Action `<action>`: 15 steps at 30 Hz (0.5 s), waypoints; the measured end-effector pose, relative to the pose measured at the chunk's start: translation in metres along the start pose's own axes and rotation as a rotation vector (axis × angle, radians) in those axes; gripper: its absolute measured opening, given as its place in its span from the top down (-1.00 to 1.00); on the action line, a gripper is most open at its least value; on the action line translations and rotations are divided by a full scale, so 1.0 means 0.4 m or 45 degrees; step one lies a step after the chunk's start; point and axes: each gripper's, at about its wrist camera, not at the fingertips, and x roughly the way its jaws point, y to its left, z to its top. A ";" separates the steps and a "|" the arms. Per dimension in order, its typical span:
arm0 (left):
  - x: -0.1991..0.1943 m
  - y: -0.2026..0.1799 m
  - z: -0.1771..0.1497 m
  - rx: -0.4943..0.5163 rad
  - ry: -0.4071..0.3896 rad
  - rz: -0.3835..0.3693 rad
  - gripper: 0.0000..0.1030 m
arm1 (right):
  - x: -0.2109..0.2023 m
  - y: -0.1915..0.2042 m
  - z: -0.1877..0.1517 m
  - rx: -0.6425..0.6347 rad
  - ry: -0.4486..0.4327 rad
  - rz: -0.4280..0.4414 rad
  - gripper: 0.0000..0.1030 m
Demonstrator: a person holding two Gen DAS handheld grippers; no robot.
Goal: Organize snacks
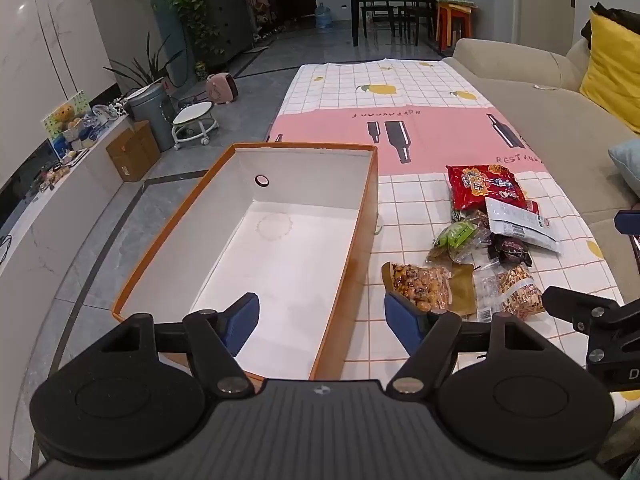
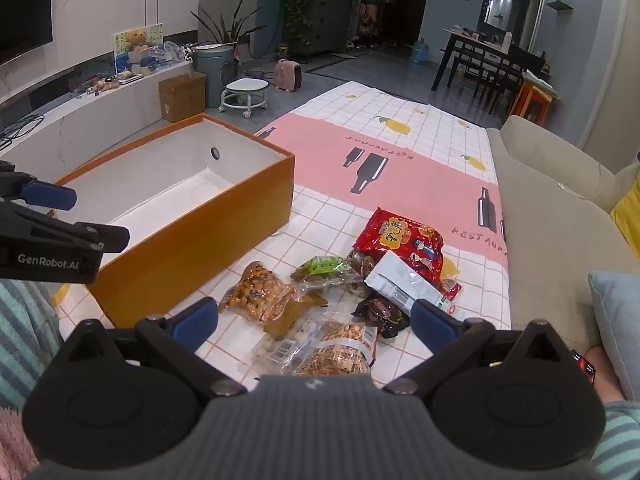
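An orange box (image 1: 362, 216) with a white empty inside stands on the table's left part; it also shows in the right wrist view (image 2: 192, 240). Right of it lies a pile of snacks: a red bag (image 1: 484, 184) (image 2: 404, 240), a white packet (image 1: 520, 224) (image 2: 404, 280), a green pack (image 1: 456, 236) (image 2: 324, 266), a nut pack (image 1: 420, 284) (image 2: 256, 292) and a clear peanut pack (image 1: 516, 288) (image 2: 336, 350). My left gripper (image 1: 320, 320) is open and empty over the box's near end. My right gripper (image 2: 316, 322) is open and empty just above the near snacks.
The table carries a white checked cloth with a pink band (image 1: 400, 128) (image 2: 400, 152). A beige sofa (image 1: 552, 120) (image 2: 552, 216) runs along the table's right side. A low white cabinet (image 2: 100, 120) and a cardboard box (image 2: 182, 94) stand on the floor at left.
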 end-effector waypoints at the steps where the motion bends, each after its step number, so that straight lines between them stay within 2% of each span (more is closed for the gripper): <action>1: 0.000 0.000 -0.001 -0.002 0.001 0.002 -0.65 | 0.000 -0.003 0.000 0.000 0.000 0.001 -0.93; 15: 0.003 0.007 -0.003 -0.015 0.020 0.008 -0.65 | 0.006 0.020 0.004 -0.020 0.008 -0.009 -0.93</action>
